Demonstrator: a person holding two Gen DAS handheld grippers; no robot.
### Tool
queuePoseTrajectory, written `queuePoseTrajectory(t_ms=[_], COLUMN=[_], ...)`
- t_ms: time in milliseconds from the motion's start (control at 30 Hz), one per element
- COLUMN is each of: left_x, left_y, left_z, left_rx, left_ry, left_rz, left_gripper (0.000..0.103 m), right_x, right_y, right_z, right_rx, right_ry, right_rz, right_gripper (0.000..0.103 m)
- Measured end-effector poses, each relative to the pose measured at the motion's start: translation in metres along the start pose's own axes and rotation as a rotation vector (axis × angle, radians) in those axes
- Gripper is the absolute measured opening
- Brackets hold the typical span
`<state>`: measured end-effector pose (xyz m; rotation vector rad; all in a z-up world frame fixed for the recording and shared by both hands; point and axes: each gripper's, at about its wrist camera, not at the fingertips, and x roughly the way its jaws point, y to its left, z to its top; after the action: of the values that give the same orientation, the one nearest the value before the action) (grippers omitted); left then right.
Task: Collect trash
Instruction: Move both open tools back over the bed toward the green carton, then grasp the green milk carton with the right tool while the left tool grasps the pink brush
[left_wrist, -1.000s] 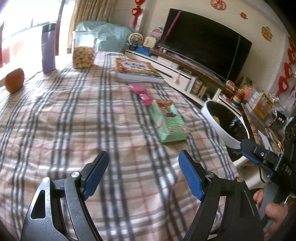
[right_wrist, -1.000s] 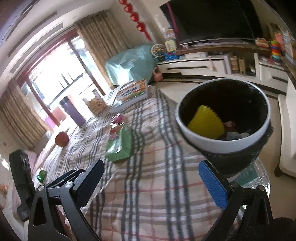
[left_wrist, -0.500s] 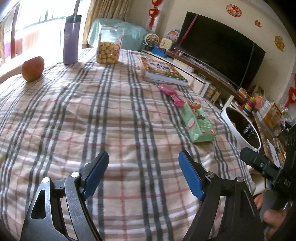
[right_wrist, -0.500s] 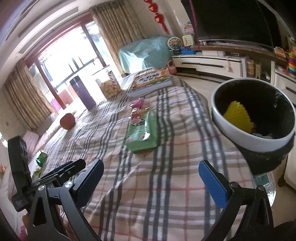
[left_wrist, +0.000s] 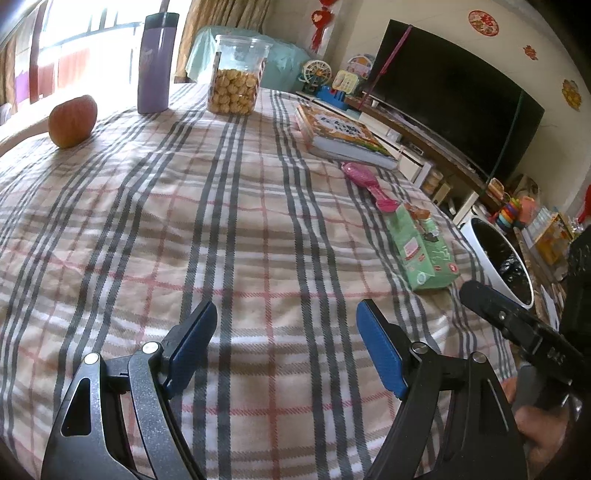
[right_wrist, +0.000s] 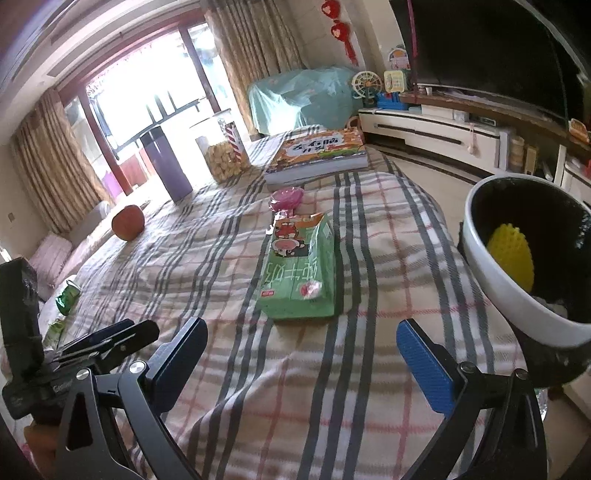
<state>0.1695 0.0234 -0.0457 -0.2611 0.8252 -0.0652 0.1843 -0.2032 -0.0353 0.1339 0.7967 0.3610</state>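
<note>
Blue-padded left gripper (left_wrist: 286, 325) and right gripper (right_wrist: 301, 350), both agape, angled down over plaid tablecloth (left_wrist: 236, 229).

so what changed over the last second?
Both views swung across the plaid tablecloth away from the white-rimmed trash bin, which slid toward the frame edges. Left gripper and right gripper stayed open and empty; the green snack packet lies untouched.
</note>
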Motion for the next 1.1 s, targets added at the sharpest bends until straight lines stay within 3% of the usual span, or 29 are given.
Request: queuePoseTrajectory(t_ms=[267,367,467,500,533,767,1100], left_x=[0.010,0.015,0.019,0.021,0.023,0.045,0.105], left_y=[0.003,0.003,-0.002,-0.004,-0.008,-0.043,-0.087], left_z=[0.008,0.012,0.017,0.018,0.020,0.038,0.084], left_rx=[-0.010,-0.010,0.003,0.009,0.017,0.071,0.134], left_ry=[0.016,0.023,0.028,0.029,0.031,0.047,0.069], left_rz=[0.009,0.013,0.014,0.012,0.008,-0.046,-0.050], left_gripper=[0.080,0.080,0.080,0.080,0.080,0.080,0.080], right_x=[0.029,0.040,0.050,0.052,0.051,0.026,0.015], right_y=[-0.001,-0.001,-0.005,-0.007,-0.009,-0.039,-0.056], right_z=[0.016,0.021,0.023,0.024,0.025,0.021,0.008], right_rx=[0.003,-0.001,0.005,0.008,0.010,0.090,0.124], right_ry=[0.047,0.072,0.099,0.109,0.106,0.062,0.054], right_rz=[0.011,0.016,0.013,0.017,0.027,0.034,0.051], right_gripper=[0.101,0.096,0.072,0.060,0.056,0.056,0.056])
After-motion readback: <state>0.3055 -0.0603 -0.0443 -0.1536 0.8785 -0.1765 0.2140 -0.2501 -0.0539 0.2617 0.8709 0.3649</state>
